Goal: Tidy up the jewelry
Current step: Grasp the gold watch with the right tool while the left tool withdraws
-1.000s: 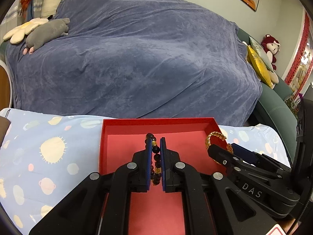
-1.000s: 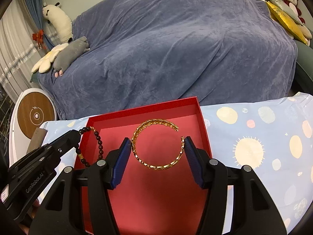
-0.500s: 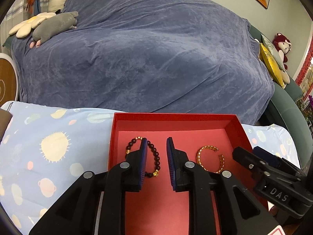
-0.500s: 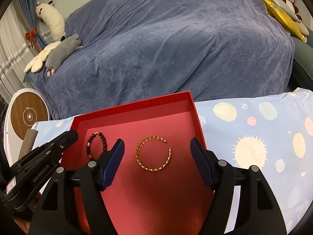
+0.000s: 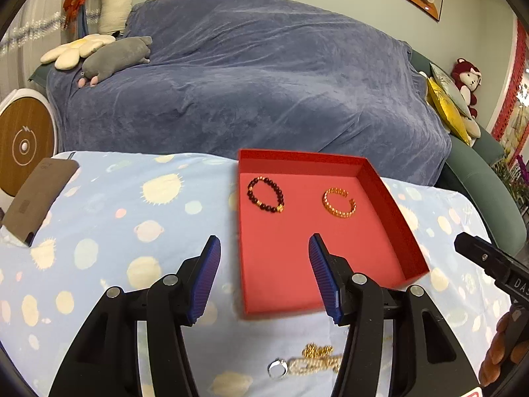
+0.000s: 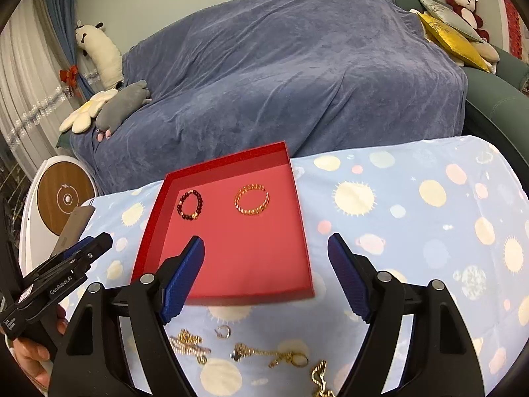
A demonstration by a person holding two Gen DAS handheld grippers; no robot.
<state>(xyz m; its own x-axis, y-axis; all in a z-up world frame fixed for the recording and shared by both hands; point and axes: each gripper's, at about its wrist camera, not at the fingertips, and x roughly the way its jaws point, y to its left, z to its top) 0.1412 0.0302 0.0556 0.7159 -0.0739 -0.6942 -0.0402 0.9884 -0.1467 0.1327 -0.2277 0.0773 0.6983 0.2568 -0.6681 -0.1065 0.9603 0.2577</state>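
Note:
A red tray (image 5: 393,218) (image 6: 302,218) lies on the patterned cloth. In it a dark bead bracelet (image 5: 265,195) (image 6: 189,205) lies at the left and a gold chain bracelet (image 5: 339,202) (image 6: 252,199) at the right. My left gripper (image 5: 264,274) is open and empty, held above the tray's near left edge. My right gripper (image 6: 266,274) is open and empty above the tray's near edge. Gold chains (image 6: 269,355) (image 5: 314,362) and a small silver ring (image 6: 223,331) (image 5: 277,369) lie on the cloth in front of the tray.
A brown flat case (image 5: 38,198) lies at the cloth's left edge. A sofa under a blue-grey blanket (image 5: 258,82) stands behind the table with plush toys (image 5: 115,54). A round white and wood device (image 6: 62,195) stands at the left.
Both grippers let go of their bracelets in the tray, opened wide and pulled back towards me. The loose chains in front of the tray have come into view.

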